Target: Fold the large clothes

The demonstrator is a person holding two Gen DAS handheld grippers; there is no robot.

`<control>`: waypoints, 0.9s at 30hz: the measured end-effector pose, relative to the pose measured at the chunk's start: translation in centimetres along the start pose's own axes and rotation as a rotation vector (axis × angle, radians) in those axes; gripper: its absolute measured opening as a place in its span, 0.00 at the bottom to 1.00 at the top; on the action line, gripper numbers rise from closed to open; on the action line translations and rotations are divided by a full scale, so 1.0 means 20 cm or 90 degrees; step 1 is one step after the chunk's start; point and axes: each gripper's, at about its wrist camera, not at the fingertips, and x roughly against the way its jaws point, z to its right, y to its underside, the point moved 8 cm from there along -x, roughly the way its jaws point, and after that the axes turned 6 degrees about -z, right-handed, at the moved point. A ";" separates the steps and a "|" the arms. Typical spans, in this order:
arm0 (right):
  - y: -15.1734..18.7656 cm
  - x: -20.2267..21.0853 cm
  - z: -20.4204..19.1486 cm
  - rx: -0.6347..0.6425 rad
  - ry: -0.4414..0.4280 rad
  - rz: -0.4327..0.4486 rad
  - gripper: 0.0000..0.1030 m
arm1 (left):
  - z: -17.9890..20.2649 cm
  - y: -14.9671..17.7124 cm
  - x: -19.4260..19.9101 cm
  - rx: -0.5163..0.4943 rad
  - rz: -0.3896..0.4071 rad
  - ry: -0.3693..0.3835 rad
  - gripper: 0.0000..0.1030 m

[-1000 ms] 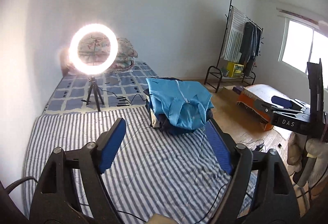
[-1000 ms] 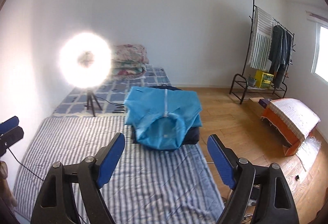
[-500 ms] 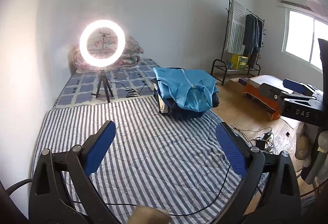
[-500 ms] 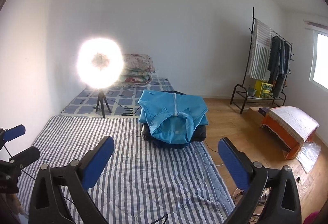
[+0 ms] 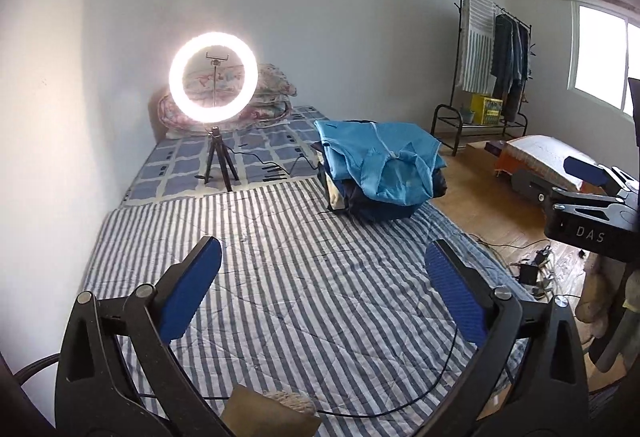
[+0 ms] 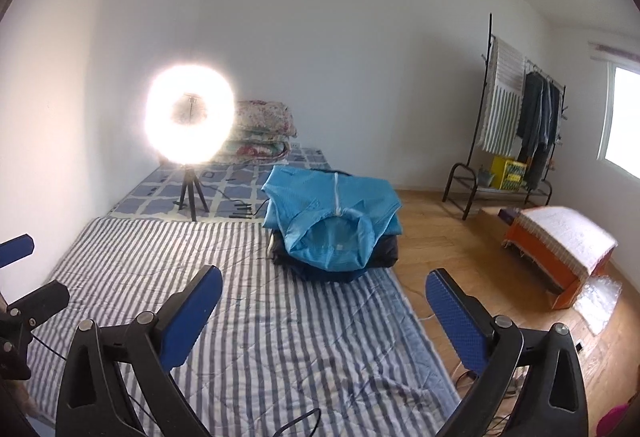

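Apparently folded blue garment [image 6: 332, 225] atop pile, tongs [image 6: 324, 313] empty

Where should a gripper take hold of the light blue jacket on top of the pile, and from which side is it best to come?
Grip the light blue jacket at its loose collar, which faces the open right gripper and droops over the dark clothes beneath. Come from the near side, low over the striped sheet. That edge hangs free, so one finger can probably slip under it without catching the dark clothes.
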 end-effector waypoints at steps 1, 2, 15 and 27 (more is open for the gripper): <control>0.00 0.00 0.00 -0.004 0.000 0.001 1.00 | 0.00 0.00 0.00 -0.002 0.000 -0.005 1.00; 0.00 0.00 0.01 -0.006 0.002 0.003 1.00 | 0.00 0.01 0.00 -0.004 -0.001 -0.009 1.00; 0.02 -0.03 -0.01 0.010 0.009 0.006 1.00 | 0.03 0.01 0.02 -0.024 0.017 -0.028 1.00; 0.02 -0.03 -0.01 0.009 0.005 0.008 1.00 | 0.03 0.00 0.05 -0.023 0.028 -0.028 1.00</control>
